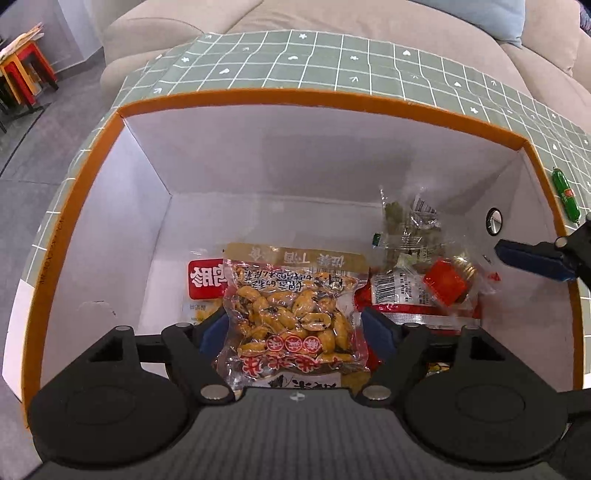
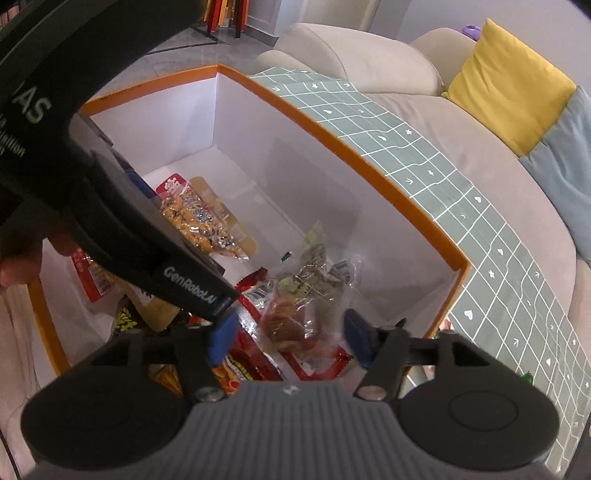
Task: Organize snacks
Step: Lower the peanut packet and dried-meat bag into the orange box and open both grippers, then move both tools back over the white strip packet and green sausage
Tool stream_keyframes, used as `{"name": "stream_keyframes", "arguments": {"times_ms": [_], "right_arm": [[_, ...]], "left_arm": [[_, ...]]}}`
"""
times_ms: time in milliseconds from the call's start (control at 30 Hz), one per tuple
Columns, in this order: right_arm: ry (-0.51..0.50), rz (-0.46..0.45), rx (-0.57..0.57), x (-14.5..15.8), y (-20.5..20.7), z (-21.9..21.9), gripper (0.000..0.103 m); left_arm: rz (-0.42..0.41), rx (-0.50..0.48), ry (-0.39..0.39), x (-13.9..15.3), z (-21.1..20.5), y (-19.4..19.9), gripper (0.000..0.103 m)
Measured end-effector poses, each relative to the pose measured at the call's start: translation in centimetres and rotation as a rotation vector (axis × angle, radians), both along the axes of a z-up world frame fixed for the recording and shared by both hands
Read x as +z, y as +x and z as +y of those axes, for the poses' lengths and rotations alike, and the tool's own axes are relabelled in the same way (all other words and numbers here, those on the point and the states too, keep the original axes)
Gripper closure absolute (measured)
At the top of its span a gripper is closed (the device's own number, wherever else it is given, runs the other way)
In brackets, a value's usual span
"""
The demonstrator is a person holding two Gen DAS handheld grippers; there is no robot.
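Both grippers are reaching down into an orange-rimmed box (image 1: 317, 96) with white inner walls, which is sitting on a green grid-patterned cloth (image 1: 332, 59) in front of a beige sofa (image 1: 369, 22). The left gripper (image 1: 295, 328) is holding its jaws wide apart, and a clear packet of yellow-brown peanuts (image 1: 295, 314) is lying between the blue pads (image 1: 376, 328) on the box floor, the pads standing just off its edges rather than pressing on it. At about ten o'clock from that packet a red-and-white packet (image 1: 203, 284) is peeking out from under it, and at two o'clock a loose heap of clear wrappers (image 1: 410, 229) and a red packet (image 1: 406, 291) are lying against the right-hand wall. Outside the box, at three o'clock in the left wrist view, a green sausage stick (image 1: 565, 194) is resting on the cloth. The right gripper (image 2: 288, 336) is also standing apart, its blue pads on either side of a clear wrapper holding something brown (image 2: 291, 321), not squeezing it; red snack packets (image 2: 317, 363) are piled beneath. The left gripper's black body is filling the ten o'clock part of the right wrist view.
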State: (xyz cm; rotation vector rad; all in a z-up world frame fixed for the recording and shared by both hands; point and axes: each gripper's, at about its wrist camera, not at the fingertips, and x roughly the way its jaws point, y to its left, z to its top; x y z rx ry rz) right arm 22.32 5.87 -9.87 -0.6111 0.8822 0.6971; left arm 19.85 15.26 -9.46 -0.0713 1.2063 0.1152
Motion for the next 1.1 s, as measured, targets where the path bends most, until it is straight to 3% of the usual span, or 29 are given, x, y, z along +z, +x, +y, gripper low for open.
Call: {"name": "stream_keyframes", "arguments": {"times_ms": [67, 267, 400, 500, 700, 900, 1100], "right_arm": [[-0.001, -0.018, -0.002, 0.4, -0.3, 0.0, 0.024], [0.028, -0.047, -0.010, 2.4, -1.4, -0.8, 0.014], [0.030, -0.064, -0.029, 3.2, -2.1, -1.7, 0.012], [0.033, -0.069, -0.053, 3.5, -2.6, -2.4, 0.012], [0.073, -0.064, -0.122, 4.0, -2.8, -4.4, 0.012], [0.174, -0.062, -0.216, 5.7, -3.0, -7.2, 0.012], [0.246, -0.084, -0.291, 7.2, -3.9, -10.6, 0.011]], "left_arm": [[-0.026, 0.006, -0.002, 0.6, 0.1, -0.3, 0.011], [-0.089, 0.000, -0.010, 1.9, -0.3, -1.1, 0.010], [-0.121, 0.027, -0.073, 2.3, 0.0, -1.6, 0.007], [-0.149, 0.043, -0.112, 2.6, 0.3, -2.0, 0.000], [-0.193, 0.054, -0.117, 3.8, 0.0, -2.7, 0.000], [-0.265, 0.052, -0.089, 6.0, -0.9, -4.1, 0.000], [-0.348, 0.046, -0.155, 8.0, -2.2, -5.4, 0.000]]}}
